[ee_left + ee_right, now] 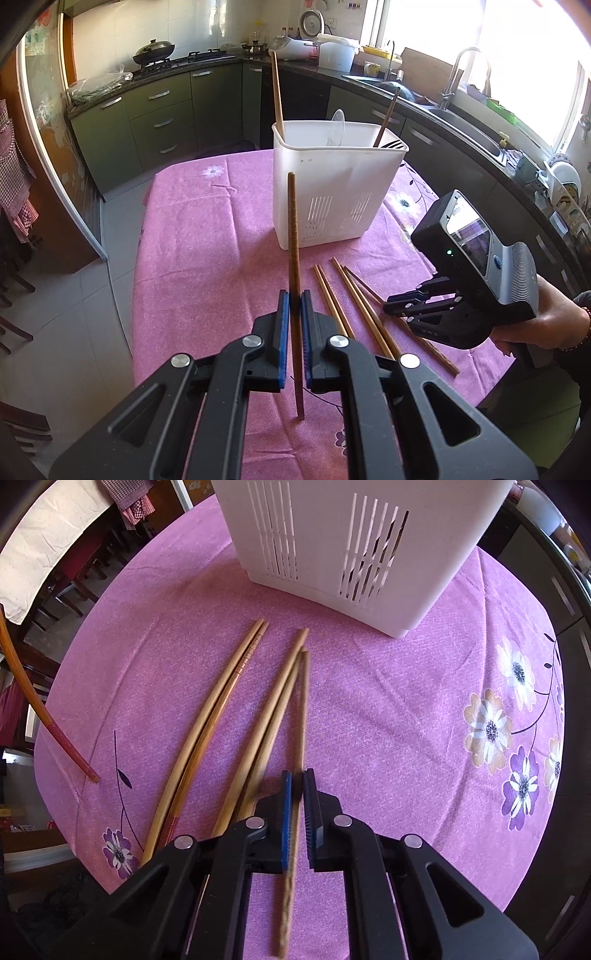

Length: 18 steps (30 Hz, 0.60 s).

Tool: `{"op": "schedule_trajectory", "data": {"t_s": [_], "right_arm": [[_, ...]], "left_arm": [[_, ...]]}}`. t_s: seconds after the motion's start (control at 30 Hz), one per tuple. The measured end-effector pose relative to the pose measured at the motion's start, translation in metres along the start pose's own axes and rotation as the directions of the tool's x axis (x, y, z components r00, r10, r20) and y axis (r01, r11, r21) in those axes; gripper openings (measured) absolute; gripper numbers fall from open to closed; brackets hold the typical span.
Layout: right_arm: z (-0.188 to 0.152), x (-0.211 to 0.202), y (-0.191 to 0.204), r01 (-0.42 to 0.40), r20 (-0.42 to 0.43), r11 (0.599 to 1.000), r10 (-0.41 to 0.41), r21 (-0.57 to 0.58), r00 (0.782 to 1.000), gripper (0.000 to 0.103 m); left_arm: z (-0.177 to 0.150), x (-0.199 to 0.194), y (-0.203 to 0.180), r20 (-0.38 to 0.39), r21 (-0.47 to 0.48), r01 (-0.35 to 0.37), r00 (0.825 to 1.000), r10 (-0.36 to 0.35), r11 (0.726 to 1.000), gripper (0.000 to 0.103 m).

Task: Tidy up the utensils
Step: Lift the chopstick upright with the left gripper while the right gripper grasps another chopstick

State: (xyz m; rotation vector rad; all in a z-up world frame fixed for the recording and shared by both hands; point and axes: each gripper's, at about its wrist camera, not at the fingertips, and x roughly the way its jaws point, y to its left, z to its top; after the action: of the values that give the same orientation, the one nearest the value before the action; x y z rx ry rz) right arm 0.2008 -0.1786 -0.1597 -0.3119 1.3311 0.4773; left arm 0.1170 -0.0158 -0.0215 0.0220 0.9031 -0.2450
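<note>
My left gripper [294,300] is shut on a dark wooden chopstick [293,240] and holds it upright above the table, in front of the white utensil holder [332,192]. The holder has two chopsticks, a white spoon and a dark fork in it. My right gripper [296,779] is shut on a wooden chopstick [301,709] low over the pink tablecloth [388,720]. Several more chopsticks [221,709] lie beside it. The right gripper also shows in the left wrist view [391,308], near those chopsticks [354,306]. The holder's slotted wall [332,546] is just beyond.
The table has a pink flowered cloth with edges close on the left and near sides. Dark kitchen counters, a stove with a wok [153,50], a sink [469,122] and appliances ring the room. Chairs [70,587] stand to the left.
</note>
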Motion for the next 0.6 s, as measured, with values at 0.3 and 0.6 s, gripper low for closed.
{"op": "schedule_trajectory", "data": {"t_s": [0.3,0.6], "right_arm": [[-0.027,-0.1,-0.026,-0.052,0.283,0.998,0.039,0.037,0.958,0.007],[-0.088,-0.16,-0.039,-0.027,0.422,0.998,0.001,0.057,0.907,0.007]], "left_arm": [[0.002,-0.006,0.0,0.015,0.002,-0.001,1.0,0.001,1.0,0.006],[-0.001,-0.017,-0.002,0.051,0.003,0.002,0.999,-0.002,1.0,0.006]]}}
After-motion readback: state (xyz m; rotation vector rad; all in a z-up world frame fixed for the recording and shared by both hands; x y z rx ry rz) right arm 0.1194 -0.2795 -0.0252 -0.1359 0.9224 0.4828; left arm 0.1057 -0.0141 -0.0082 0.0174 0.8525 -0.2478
